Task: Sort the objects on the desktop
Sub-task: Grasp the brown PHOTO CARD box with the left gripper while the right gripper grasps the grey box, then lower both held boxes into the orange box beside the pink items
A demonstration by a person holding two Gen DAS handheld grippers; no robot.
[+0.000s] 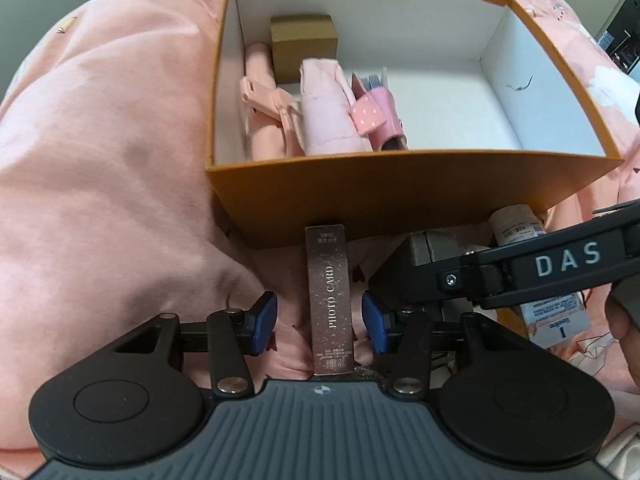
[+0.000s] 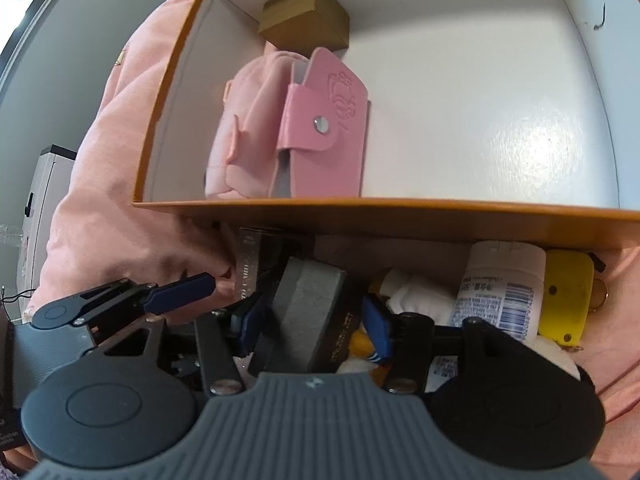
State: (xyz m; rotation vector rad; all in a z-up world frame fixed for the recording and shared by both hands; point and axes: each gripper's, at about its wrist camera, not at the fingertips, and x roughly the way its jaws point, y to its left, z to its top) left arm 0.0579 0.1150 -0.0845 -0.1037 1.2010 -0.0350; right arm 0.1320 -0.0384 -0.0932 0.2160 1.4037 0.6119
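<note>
A slim dark "PHOTO CARD" box [image 1: 330, 300] lies on the pink cloth in front of an orange storage box [image 1: 400, 196]. My left gripper [image 1: 320, 322] is open, its blue pads on either side of the card box with gaps. My right gripper [image 2: 310, 322] is open around a dark grey box [image 2: 308, 312], also seen in the left wrist view [image 1: 420, 268]; whether its pads touch is unclear. Inside the orange box [image 2: 360, 204] stand a gold box [image 2: 306, 16], pink pouches [image 1: 324, 112] and a pink snap wallet [image 2: 324, 128].
A white bottle [image 2: 500, 288], a yellow tag [image 2: 568, 296], white cloth items [image 2: 416, 292] and a Vaseline pack [image 1: 556, 320] lie by the orange box's front wall. Pink bedding [image 1: 100, 160] surrounds everything. The box's right half shows a white floor [image 2: 480, 120].
</note>
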